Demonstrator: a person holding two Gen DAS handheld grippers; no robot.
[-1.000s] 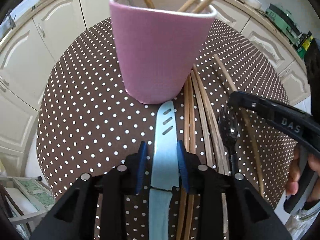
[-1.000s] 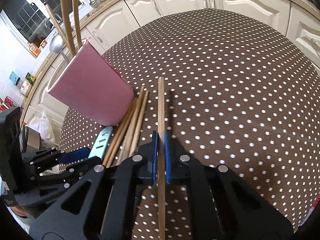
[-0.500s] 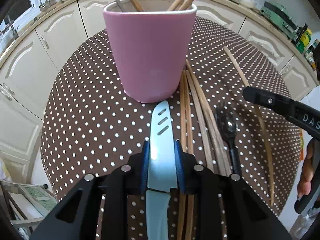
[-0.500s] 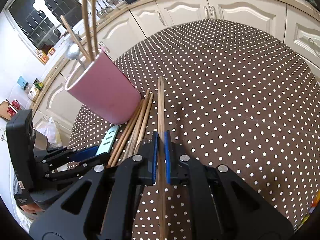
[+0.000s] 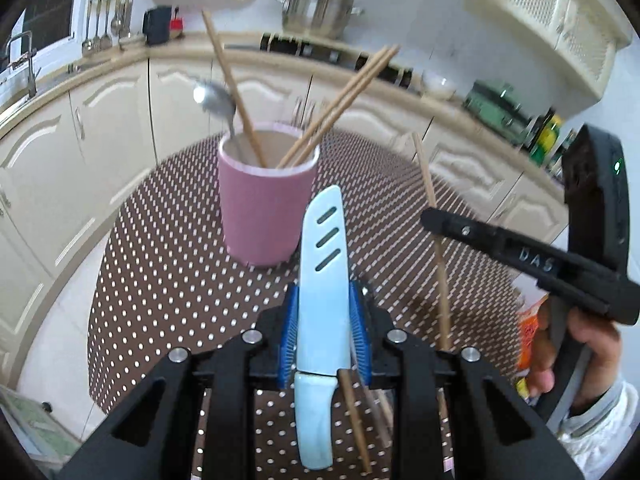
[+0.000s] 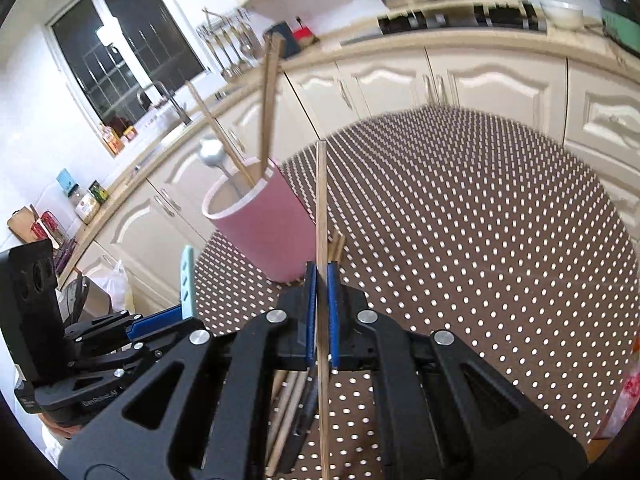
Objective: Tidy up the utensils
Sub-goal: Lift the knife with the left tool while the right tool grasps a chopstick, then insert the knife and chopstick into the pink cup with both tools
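My left gripper (image 5: 325, 300) is shut on a light blue knife (image 5: 323, 264), held off the table with its blade toward the pink cup (image 5: 266, 204). The cup holds a metal spoon (image 5: 214, 100) and several wooden chopsticks (image 5: 340, 104). My right gripper (image 6: 322, 280) is shut on a single wooden chopstick (image 6: 321, 200), lifted and pointing past the right side of the pink cup (image 6: 260, 228). The right gripper (image 5: 436, 220) also shows in the left wrist view, the left gripper (image 6: 160, 320) in the right wrist view. More chopsticks (image 6: 288, 404) lie on the table beneath the right gripper.
The round table (image 6: 480, 240) wears a brown cloth with white dots. Cream cabinets (image 5: 120, 120) and a counter ring it behind. A hand (image 5: 592, 344) grips the right tool's handle. An orange packet (image 5: 528, 336) sits near the table's right edge.
Both grippers rose from the table and tilted up, carrying the knife and the chopstick. The cup now looks farther away and the kitchen counter has come into view.
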